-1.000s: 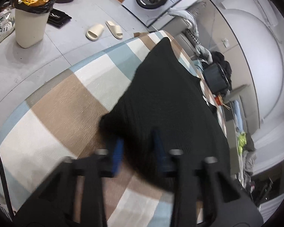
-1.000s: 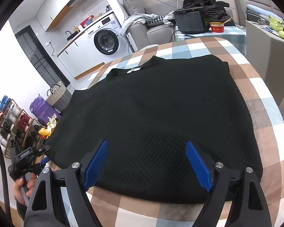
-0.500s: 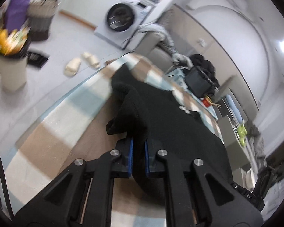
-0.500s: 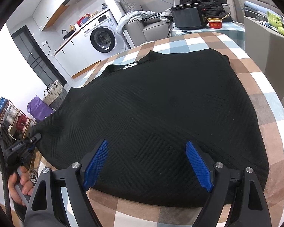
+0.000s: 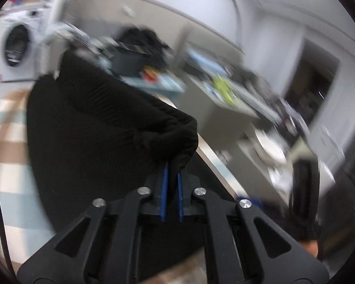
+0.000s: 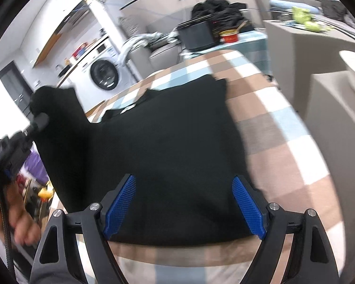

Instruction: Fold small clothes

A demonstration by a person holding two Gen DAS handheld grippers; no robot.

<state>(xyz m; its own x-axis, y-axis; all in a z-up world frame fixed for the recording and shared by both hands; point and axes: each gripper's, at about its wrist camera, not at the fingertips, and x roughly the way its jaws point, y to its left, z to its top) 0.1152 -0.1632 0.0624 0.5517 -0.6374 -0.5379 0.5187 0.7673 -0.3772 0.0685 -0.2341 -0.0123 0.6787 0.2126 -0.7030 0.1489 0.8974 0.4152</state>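
Note:
A black knit sweater (image 6: 168,146) lies on the checked tablecloth (image 6: 279,127). My left gripper (image 5: 172,165) is shut on a bunched edge of the sweater (image 5: 106,118) and holds it lifted off the table. In the right wrist view the left gripper (image 6: 39,122) holds that lifted flap at the left, well above the cloth. My right gripper (image 6: 184,203) is open and empty, hovering over the sweater's near hem.
A washing machine (image 6: 104,75) stands behind the table at the left. A side table with a black pot (image 6: 196,35) and a red bowl (image 6: 229,36) is beyond the far edge. A beige cabinet (image 6: 303,47) stands at the right.
My left gripper has closed on the sweater's left edge and lifted it up and over toward the right. The sweater has shifted and bunched. My right gripper stays open over the hem.

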